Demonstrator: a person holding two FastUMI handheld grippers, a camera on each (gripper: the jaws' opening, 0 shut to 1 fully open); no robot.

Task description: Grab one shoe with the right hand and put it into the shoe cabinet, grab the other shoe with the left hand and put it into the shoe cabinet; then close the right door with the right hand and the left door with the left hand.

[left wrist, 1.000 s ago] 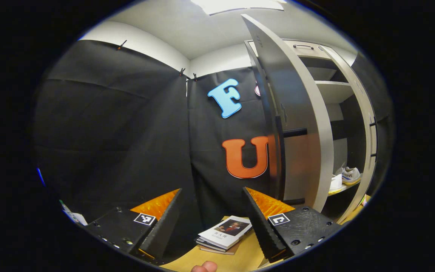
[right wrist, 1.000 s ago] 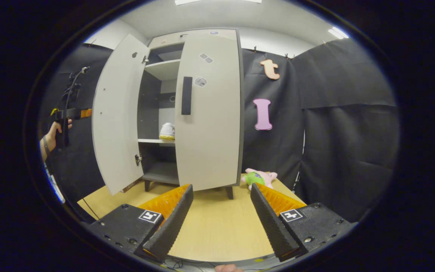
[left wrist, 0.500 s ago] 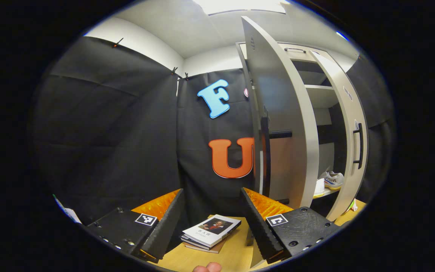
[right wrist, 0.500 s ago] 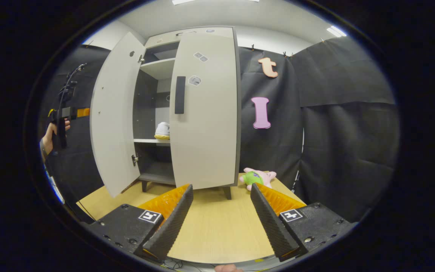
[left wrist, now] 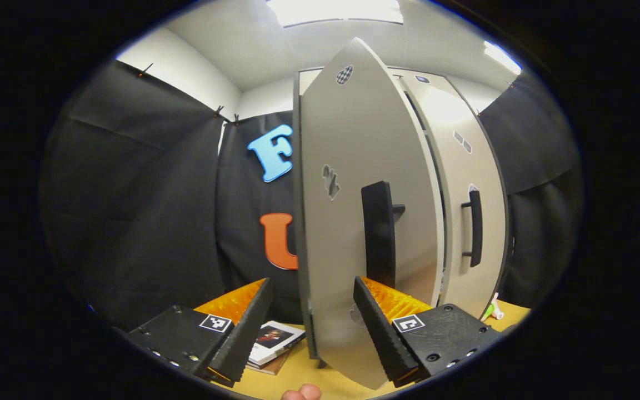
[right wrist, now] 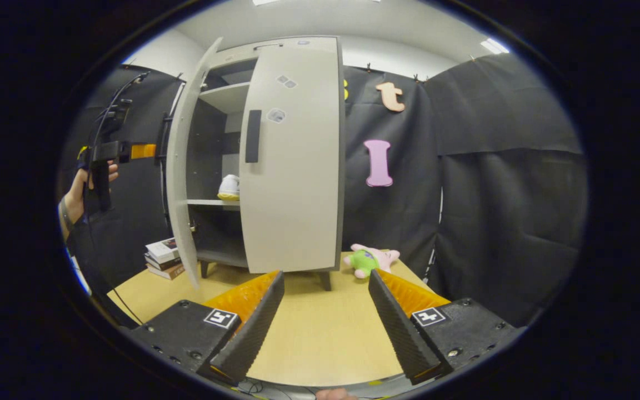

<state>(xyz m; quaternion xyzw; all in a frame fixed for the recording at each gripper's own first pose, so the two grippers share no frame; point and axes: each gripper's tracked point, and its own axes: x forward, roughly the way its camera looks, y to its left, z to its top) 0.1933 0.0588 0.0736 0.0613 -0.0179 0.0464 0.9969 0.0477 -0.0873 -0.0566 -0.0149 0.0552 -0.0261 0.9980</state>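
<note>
Black cloth walls the booth around my wooden table [right wrist: 320,333]. At 11 o'clock in the right gripper view stands the cabinet [right wrist: 264,155]: right door [right wrist: 292,161] shut, left door [right wrist: 182,166] ajar, one shoe [right wrist: 229,187] on the shelf between them. My right gripper [right wrist: 324,316] hangs wide and empty. My left gripper [left wrist: 311,322] gapes wide too, the left door's edge between its fingers; contact I cannot tell.
</note>
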